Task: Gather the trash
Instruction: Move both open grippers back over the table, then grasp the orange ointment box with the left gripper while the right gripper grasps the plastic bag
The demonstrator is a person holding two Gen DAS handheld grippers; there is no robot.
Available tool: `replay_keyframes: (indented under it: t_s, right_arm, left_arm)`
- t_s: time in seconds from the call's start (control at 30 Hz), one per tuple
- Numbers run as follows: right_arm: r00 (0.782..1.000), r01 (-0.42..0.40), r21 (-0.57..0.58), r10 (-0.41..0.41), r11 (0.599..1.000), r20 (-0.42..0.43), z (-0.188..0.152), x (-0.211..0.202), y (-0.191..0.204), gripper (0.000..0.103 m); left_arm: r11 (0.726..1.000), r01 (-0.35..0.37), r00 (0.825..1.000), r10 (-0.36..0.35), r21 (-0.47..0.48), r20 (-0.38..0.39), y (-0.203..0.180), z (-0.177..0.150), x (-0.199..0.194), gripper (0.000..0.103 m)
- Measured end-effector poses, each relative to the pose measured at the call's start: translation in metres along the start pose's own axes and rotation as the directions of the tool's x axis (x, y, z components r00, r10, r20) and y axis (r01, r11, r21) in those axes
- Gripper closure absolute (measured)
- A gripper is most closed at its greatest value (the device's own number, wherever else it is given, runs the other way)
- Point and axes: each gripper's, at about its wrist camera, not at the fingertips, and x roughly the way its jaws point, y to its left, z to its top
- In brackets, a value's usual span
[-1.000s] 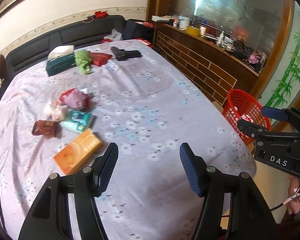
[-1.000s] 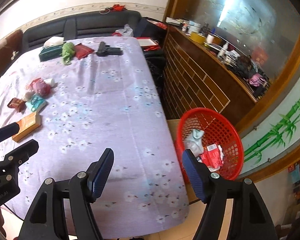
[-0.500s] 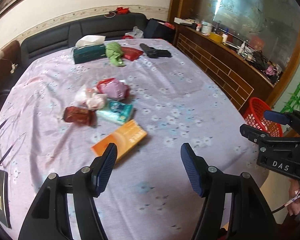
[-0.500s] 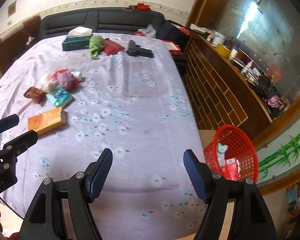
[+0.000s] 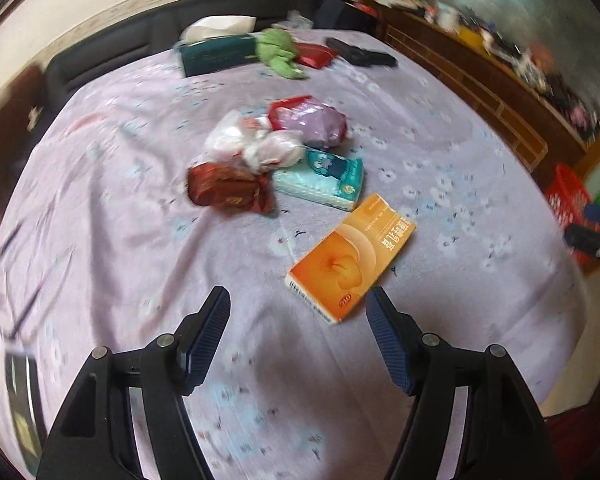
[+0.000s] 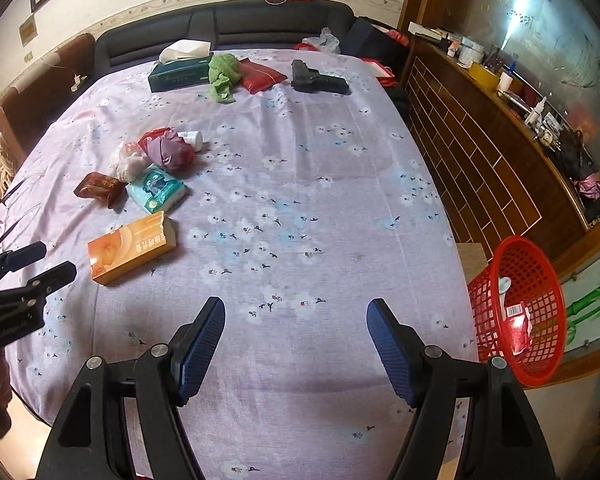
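Observation:
An orange box (image 5: 350, 254) lies on the lilac flowered tablecloth (image 5: 120, 208), just ahead of my open, empty left gripper (image 5: 298, 304). Beyond it sit a teal tissue pack (image 5: 324, 180), a dark red wrapper (image 5: 228, 192), a white crumpled bag (image 5: 256, 144) and a pink-and-red bag (image 5: 310, 120). In the right wrist view the orange box (image 6: 132, 246) and the same pile (image 6: 156, 168) lie at the left. My right gripper (image 6: 296, 316) is open and empty over the table's near edge. A red mesh basket (image 6: 516, 308) with some trash stands on the floor at the right.
At the table's far end lie a green tissue box (image 6: 180, 72), a green cloth (image 6: 222, 74), a red pouch (image 6: 260, 76) and a black toy pistol (image 6: 316, 78). A dark sofa (image 6: 220, 24) runs behind. A wooden counter (image 6: 500, 128) stands right. Glasses (image 6: 4, 212) lie at the left edge.
The left gripper has swung left and closer to the trash pile, so the orange box now sits just ahead of its fingers. The right gripper has turned left toward the table. Both stay open.

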Motion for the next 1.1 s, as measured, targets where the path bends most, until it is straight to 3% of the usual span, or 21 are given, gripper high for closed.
replay_keyframes:
  t_s: [0.13,0.27,0.4,0.6,0.77,0.93,1.1]
  right_arm:
    - [1.0,0.009,0.014,-0.009,1.0,-0.018,-0.001,0.003,-0.008,0.026]
    - [0.999,0.033,0.038,-0.031,0.999,-0.03,-0.005,0.003,-0.02,0.026]
    - [0.997,0.057,0.084,-0.053,0.995,-0.049,-0.012,0.004,-0.038,0.026]
    - [0.996,0.079,0.124,-0.073,0.989,-0.056,-0.017,0.001,-0.054,0.026]
    - [0.999,0.033,0.107,-0.029,0.994,-0.039,-0.011,0.0,-0.048,0.026]
    - [0.995,-0.09,0.08,0.093,0.993,-0.035,0.007,0.007,-0.029,0.026]
    - [0.964,-0.249,0.014,0.249,0.968,-0.088,0.03,0.03,0.015,0.026]
  left_arm:
    - [0.989,0.03,0.999,-0.024,0.144,-0.043,-0.016,0.013,0.02,0.034]
    - [0.959,0.026,0.998,-0.007,0.284,-0.067,-0.036,0.02,0.038,0.032]
    - [0.943,0.005,0.997,0.02,0.331,-0.072,-0.049,0.022,0.057,0.032]
    - [0.969,0.006,0.999,0.004,0.246,-0.04,-0.052,0.024,0.065,0.045]
    - [0.997,-0.011,1.0,0.01,0.083,0.007,-0.048,0.01,0.053,0.055]
    - [1.0,0.015,1.0,-0.015,-0.023,0.017,-0.031,-0.013,0.029,0.055]
    - [0.996,-0.036,0.999,0.039,-0.087,0.033,-0.001,-0.036,0.003,0.055]
